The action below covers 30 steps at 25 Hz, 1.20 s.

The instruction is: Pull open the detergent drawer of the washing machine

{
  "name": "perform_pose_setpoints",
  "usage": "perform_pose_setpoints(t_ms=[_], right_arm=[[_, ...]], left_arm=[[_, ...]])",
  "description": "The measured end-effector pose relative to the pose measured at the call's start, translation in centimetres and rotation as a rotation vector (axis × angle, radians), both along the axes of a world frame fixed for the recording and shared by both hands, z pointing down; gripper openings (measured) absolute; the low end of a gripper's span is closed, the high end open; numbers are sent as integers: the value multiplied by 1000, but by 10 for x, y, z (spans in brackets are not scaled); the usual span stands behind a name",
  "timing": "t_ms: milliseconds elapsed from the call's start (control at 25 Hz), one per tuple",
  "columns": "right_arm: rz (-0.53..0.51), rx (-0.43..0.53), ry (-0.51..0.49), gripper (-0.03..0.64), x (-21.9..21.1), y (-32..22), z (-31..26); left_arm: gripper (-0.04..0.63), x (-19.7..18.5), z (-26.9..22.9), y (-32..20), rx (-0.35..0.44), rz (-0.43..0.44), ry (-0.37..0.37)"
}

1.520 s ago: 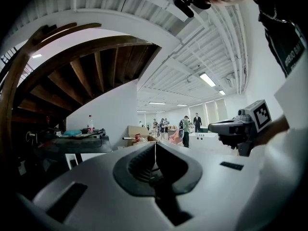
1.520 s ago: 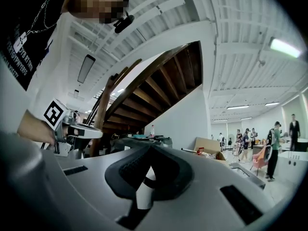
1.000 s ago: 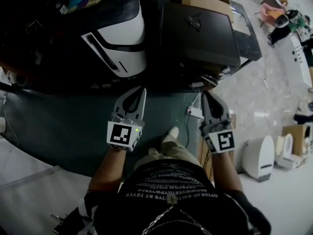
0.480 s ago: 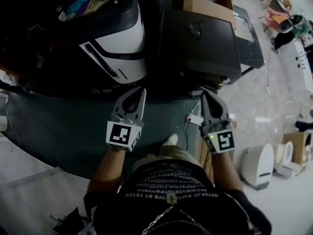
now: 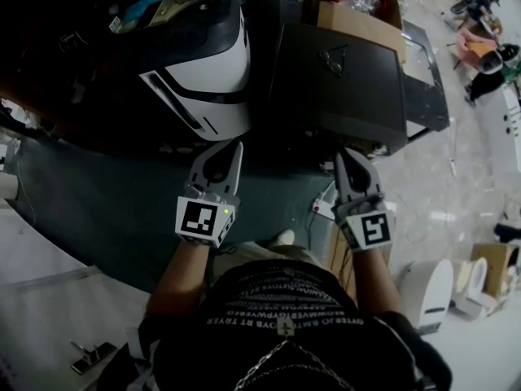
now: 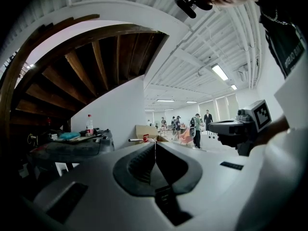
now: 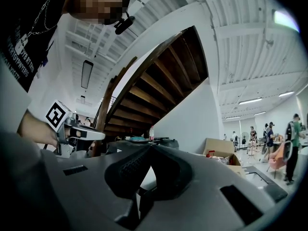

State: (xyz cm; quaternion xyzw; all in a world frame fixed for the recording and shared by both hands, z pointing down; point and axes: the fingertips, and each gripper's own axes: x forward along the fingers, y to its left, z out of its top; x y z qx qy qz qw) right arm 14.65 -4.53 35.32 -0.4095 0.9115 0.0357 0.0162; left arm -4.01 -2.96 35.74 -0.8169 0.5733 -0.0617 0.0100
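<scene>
**Two closed grippers held level in front of the washing machine**

The underside of a wooden staircase (image 6: pixel 86 71) arches over the scene in both gripper views. A dark green mat (image 5: pixel 114 210) covers the floor below the person, with pale floor (image 5: pixel 464 177) to its right.

The washing machine (image 5: pixel 207 76), white-fronted with a dark, cluttered top, stands at the upper left of the head view, at the far edge of the mat. Its detergent drawer cannot be picked out from this steep angle. A black appliance (image 5: pixel 342 80) stands just beside it on the right, and an open cardboard box (image 5: pixel 358 15) sits behind that.

The person's left forearm (image 5: pixel 181 275) and right forearm (image 5: pixel 376 279) reach forward roughly parallel, well apart from each other. Each carries its tool pointing level toward the two machines.

The left gripper (image 5: pixel 232 147) points toward the lower right corner of the washing machine's white front. In its own view (image 6: pixel 155 144) the jaws meet in a closed seam, with nothing between them. The right gripper (image 5: pixel 345 154) points toward the black appliance's lower edge. Its jaws (image 7: pixel 151 147) are likewise pressed together and empty. Neither tip touches a machine.

Each gripper's marker cube, left (image 5: pixel 205 221) and right (image 5: pixel 370 230), faces upward. A bottle (image 6: pixel 89 125) stands upright on the washing machine's top.
</scene>
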Motion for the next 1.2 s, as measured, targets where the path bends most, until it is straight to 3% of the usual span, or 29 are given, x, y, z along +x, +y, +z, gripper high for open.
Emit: perform_pose_setpoints(t_ms=[560,1200], right_arm=[[2,-39,0,2,-15,-25,13],[90,-54,33,2,-79,-100,15]], left_arm=[[5,-7,8,-27,-22,25,-15],[5,-68,15,-125,-21,129,1]])
